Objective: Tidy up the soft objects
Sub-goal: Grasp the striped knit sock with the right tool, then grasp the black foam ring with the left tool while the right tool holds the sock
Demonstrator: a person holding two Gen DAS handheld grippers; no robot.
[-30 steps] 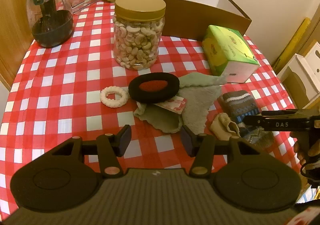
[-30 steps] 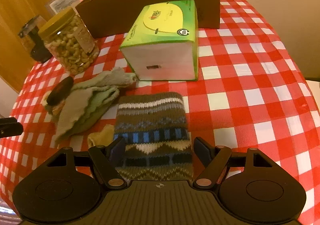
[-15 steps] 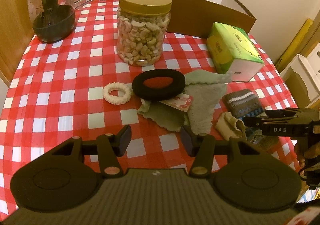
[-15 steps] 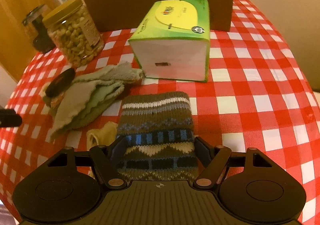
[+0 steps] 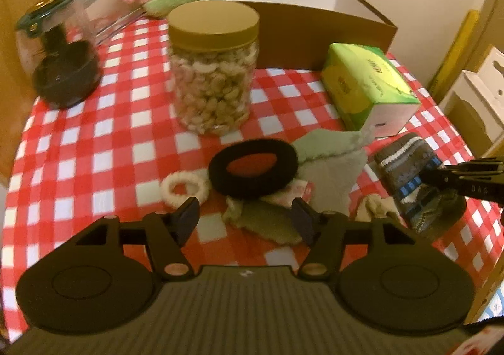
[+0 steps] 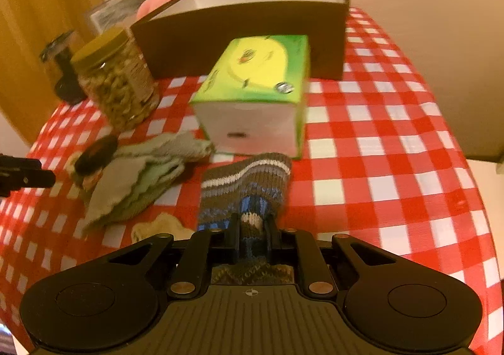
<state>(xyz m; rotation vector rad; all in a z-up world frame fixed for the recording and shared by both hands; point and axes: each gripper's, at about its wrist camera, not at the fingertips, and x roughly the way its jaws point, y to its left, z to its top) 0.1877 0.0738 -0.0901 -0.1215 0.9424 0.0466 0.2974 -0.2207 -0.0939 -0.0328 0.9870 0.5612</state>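
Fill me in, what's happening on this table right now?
The right hand-held gripper is closing on the knitted sock, bunching it between its pads. The left hand-held gripper hovers, opening and empty, above the green cloths and black ring. The brown box waits behind.

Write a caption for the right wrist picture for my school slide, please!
The right gripper pinches a striped knit sock on the checked tablecloth, before a green tissue box.
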